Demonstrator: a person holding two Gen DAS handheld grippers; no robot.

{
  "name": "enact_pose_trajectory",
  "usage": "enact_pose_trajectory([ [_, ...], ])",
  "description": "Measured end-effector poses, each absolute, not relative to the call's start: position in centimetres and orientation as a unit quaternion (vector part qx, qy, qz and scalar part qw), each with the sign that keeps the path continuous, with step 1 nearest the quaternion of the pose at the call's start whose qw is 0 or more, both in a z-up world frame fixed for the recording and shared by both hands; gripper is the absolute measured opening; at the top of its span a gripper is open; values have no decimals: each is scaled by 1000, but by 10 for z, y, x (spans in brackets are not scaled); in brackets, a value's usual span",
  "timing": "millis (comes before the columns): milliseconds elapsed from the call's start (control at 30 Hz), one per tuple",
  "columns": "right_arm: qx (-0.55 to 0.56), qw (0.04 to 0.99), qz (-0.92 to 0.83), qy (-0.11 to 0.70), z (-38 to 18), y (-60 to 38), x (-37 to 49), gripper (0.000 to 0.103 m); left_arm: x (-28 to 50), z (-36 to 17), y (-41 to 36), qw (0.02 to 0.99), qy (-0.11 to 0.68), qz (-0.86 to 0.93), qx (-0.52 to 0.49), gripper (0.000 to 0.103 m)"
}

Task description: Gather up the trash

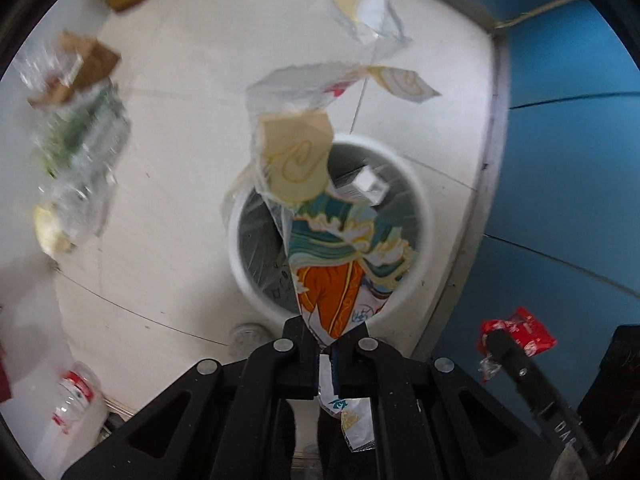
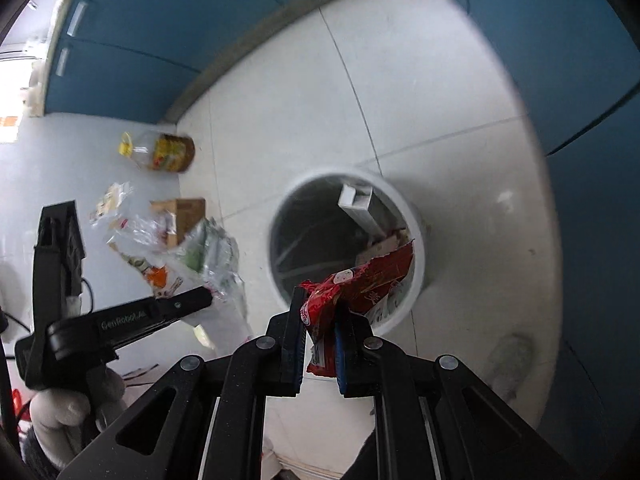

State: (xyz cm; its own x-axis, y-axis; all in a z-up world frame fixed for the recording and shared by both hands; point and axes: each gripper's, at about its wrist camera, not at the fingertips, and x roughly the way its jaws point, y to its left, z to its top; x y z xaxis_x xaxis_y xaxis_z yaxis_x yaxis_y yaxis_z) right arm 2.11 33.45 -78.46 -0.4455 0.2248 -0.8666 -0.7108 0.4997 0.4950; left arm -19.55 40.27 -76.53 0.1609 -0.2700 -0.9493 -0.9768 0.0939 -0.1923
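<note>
My left gripper (image 1: 326, 338) is shut on a colourful printed wrapper (image 1: 344, 268) with a clear plastic tail, held above the white round bin (image 1: 416, 256). My right gripper (image 2: 320, 320) is shut on a red snack wrapper (image 2: 360, 284), held over the near rim of the same bin (image 2: 416, 280). The bin holds a white carton (image 2: 354, 200) and some paper scraps. In the left wrist view the right gripper's finger with the red wrapper (image 1: 518, 330) shows at lower right. In the right wrist view the left gripper (image 2: 168, 304) shows at left with its wrapper (image 2: 208, 256).
On the tiled floor lie a yellow-labelled oil bottle (image 2: 168, 154), a brown cardboard box (image 2: 184, 212), clear plastic wrappers (image 1: 80, 160) and a plastic bottle with a red label (image 1: 72, 400). Blue cabinets (image 2: 580, 80) bound the floor on the right and far side.
</note>
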Motion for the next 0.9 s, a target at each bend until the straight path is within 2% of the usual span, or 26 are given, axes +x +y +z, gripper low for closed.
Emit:
enact_pose_trajectory([
  [167,-190,482,465,718,-872,347,11,12,-199,-841,406,483,545,333,-599,2],
  [367,-228,467,449,727,-921,359,2,17,-203,-866,401,471,541,328,-615,7],
  [400,-228,467,447,728,-923,358,3,18,-204,-865,401,468,544,332,-612,10],
  [433,-227,469,446,728,-921,357,4,19,-206,-863,400,467,549,337,-605,17],
  [467,-227,469,444,729,-922,357,5,25,-207,-859,400,467,547,340,-606,45],
  [500,-225,468,443,731,-921,356,7,28,-211,-856,400,467,544,342,-607,85],
  [533,-225,470,443,729,-919,355,8,36,-214,-851,400,469,542,345,-606,96],
  [567,-227,472,443,727,-915,355,10,40,-220,-847,402,471,540,352,-602,97],
  [633,-233,475,444,723,-909,355,9,40,-225,-838,401,474,538,358,-599,97],
  [667,-235,477,443,722,-902,354,10,45,-229,-831,401,474,536,363,-597,97],
  [700,-241,481,443,718,-897,354,10,57,-232,-825,400,476,533,370,-593,97],
  [733,-247,486,442,712,-890,353,9,65,-231,-821,401,479,531,376,-589,97],
  [767,-254,490,442,707,-884,352,9,79,-232,-814,400,480,533,381,-584,97],
  [800,-270,498,443,695,-875,351,7,89,-233,-808,399,482,535,386,-577,97],
  [900,-318,526,440,654,-845,349,1,93,-235,-777,392,499,547,414,-531,97],
])
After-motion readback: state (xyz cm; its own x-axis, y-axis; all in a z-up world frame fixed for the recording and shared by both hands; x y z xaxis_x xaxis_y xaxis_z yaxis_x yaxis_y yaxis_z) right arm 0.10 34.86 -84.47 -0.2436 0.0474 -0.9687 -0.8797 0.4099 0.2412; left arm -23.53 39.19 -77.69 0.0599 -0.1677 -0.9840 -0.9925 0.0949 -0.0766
